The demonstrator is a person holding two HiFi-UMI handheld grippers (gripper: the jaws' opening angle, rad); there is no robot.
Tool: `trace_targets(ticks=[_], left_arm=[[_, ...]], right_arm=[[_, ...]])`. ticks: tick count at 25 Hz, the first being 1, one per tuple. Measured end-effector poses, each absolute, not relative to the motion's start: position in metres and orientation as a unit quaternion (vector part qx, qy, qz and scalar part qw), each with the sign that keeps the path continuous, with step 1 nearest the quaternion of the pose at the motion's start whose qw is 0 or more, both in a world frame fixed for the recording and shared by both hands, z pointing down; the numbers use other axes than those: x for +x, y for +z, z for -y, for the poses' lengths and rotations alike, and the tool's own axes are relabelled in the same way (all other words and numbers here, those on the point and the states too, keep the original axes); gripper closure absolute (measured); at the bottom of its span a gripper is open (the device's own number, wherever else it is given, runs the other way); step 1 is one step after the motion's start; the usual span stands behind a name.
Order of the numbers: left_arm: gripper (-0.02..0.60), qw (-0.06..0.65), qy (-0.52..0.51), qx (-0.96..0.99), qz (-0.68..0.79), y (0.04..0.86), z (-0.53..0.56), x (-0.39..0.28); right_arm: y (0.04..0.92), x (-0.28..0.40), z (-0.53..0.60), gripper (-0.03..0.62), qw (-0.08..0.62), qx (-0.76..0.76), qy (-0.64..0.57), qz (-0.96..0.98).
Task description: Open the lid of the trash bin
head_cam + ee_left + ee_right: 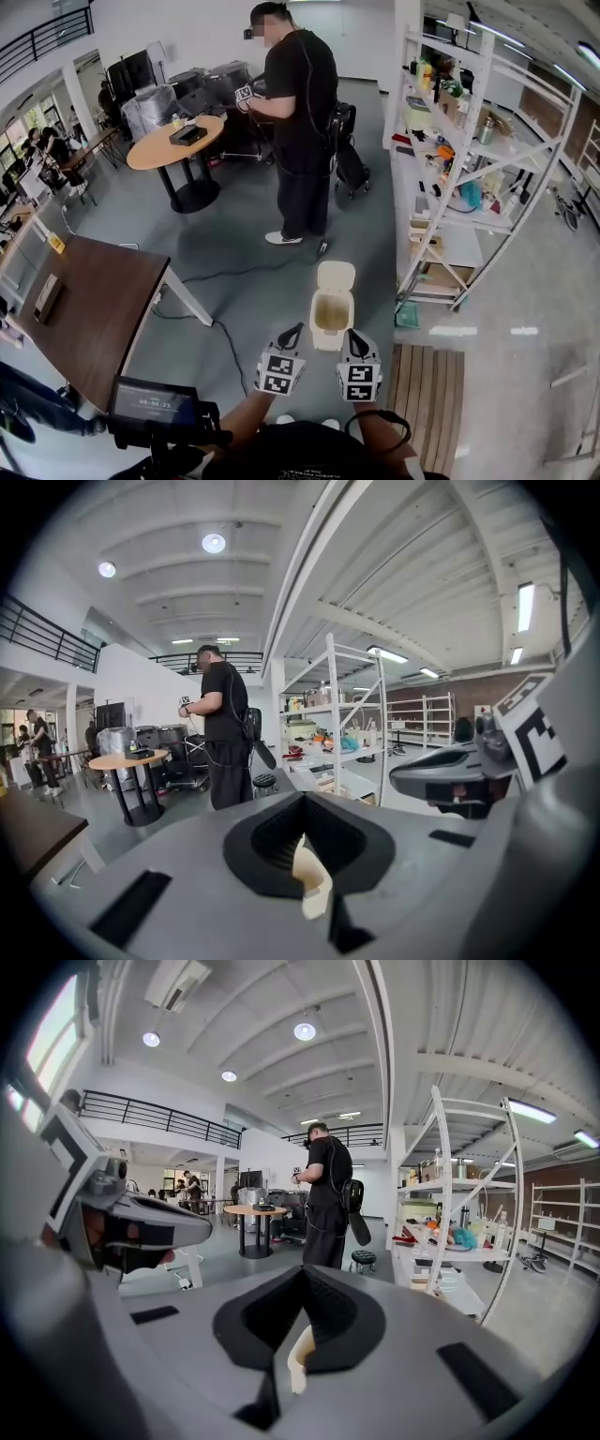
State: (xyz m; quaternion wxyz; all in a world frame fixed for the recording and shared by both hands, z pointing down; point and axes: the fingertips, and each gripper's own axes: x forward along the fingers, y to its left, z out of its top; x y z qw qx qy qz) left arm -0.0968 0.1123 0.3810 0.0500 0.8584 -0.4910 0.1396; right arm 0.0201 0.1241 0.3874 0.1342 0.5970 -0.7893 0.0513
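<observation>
- The left gripper (296,329) has its jaws drawn together to a point, with nothing held between them.
- The right gripper (354,336) is likewise closed up and empty.
- Both hang near the cream trash bin (331,323) without touching it.
- The bin stands on the grey floor (253,281), just ahead of the two grippers.
- Its lid (336,275) is tipped up and back, baring the inside.
</observation>
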Motion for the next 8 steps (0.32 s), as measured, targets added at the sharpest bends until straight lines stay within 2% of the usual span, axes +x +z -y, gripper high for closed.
trace_targets(ticks=[8], left_arm=[[0.583, 0.062, 0.129, 0.858, 0.493, 0.3731, -0.1108, -0.0911]], right_arm=[[0.3865, 0.0183, -0.1213, 0.594, 0.131, 0.589, 0.053, 0.795]])
